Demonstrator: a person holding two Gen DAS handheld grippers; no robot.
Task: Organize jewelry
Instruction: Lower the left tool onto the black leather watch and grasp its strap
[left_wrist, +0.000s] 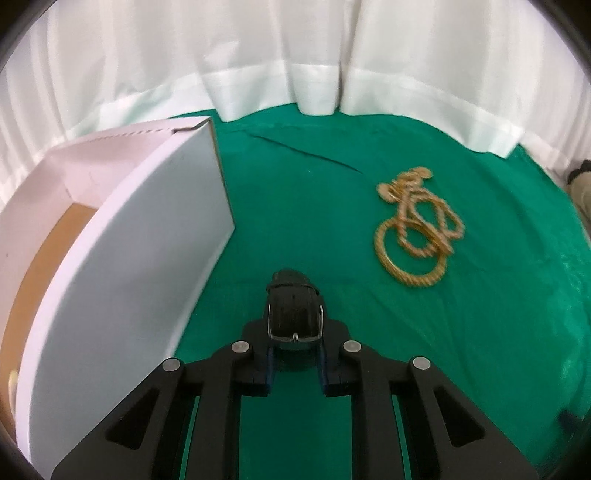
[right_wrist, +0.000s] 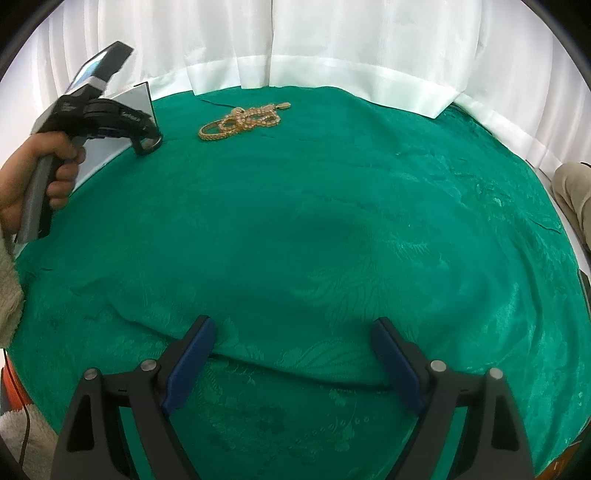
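Clamping black watch strap (left_wrist: 294, 314) by its buckle, left gripper (left_wrist: 295, 363) nearly shut, beside white box (left_wrist: 140, 266) | right gripper (right_wrist: 293, 363) wide, empty | gold jewelry (left_wrist: 417, 229) near table's far edge: light, slinky, tangle-prone; bangle rim grips best

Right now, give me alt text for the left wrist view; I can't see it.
The left gripper is shut on a black watch strap with a metal buckle, above green cloth. A white cardboard box stands open at left; gold chains and a bangle lie tangled at right.
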